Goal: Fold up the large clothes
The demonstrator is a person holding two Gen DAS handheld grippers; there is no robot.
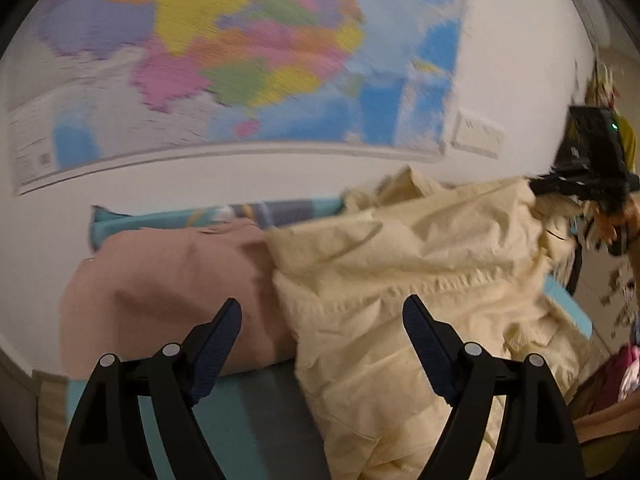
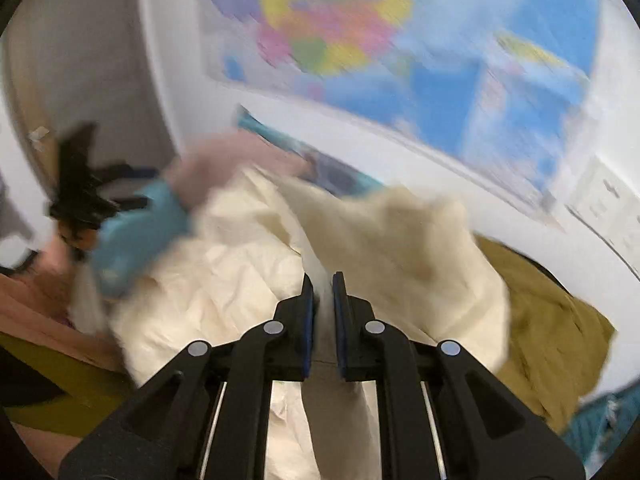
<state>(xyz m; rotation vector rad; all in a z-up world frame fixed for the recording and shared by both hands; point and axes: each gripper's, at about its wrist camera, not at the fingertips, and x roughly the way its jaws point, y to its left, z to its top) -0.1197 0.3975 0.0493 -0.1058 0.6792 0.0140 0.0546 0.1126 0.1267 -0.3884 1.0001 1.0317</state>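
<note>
The right gripper (image 2: 321, 292) pinches a fold of the cream jacket (image 2: 248, 264), its jaws nearly closed on the cloth. The left gripper (image 1: 322, 320) has wide open jaws and holds nothing. The jacket lies bunched on the bed (image 1: 240, 412), beside a pink cloth (image 1: 168, 280). It looks like the spreading-out step. Next, the left gripper should grab another edge.

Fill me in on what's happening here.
A person with a hand-held gripper in each hand is working on a cream garment heaped on a bed. The right hand-held gripper is shut on a fold of it and holds that part up. The left hand-held gripper is open and holds nothing, just short of the cloth. A pink garment lies beside it, an olive one on the other side. Nothing looks folded yet.
</note>
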